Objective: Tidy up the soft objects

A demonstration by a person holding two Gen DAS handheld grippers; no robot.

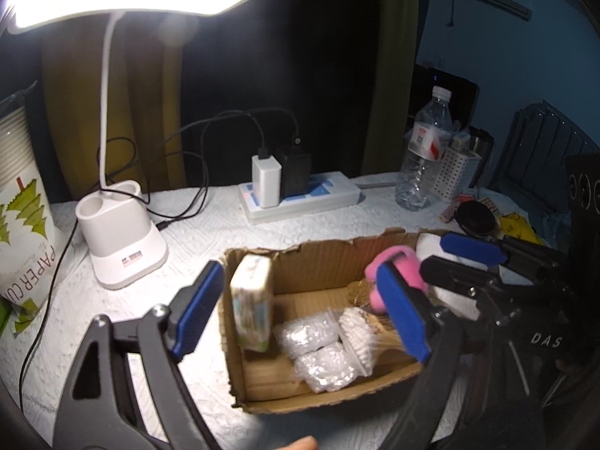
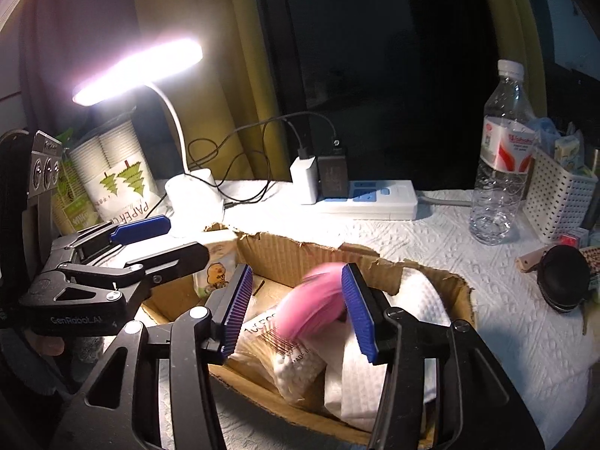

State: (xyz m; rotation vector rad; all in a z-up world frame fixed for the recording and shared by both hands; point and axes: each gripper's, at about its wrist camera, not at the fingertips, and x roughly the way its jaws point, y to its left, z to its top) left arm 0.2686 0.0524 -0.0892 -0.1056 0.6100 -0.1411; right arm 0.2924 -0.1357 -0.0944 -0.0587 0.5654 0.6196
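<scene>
A torn cardboard box [image 1: 318, 255] [image 2: 292, 255] sits on the white-covered table. It holds a tissue pack [image 1: 252, 302] standing at its left wall, two bubble-wrap rolls [image 1: 315, 348], a bag of cotton swabs [image 1: 356, 337] [image 2: 292, 360] and folded white cloth [image 2: 375, 367]. A pink soft object [image 1: 397, 270] [image 2: 315, 307], motion-blurred, is over the box between the open right gripper's [image 2: 296, 311] fingers, apart from the left one. The right gripper also shows in the left wrist view [image 1: 450, 258]. My left gripper [image 1: 300, 311] is open and empty, straddling the box's left part; it also shows in the right wrist view [image 2: 165, 240].
A lit desk lamp [image 1: 120, 240] stands left of the box, paper cups bag [image 1: 26, 232] beyond it. A power strip with chargers [image 1: 300, 191] lies behind. A water bottle [image 1: 423, 150], white basket [image 1: 453, 176] and a black round case [image 1: 476, 217] stand at the right.
</scene>
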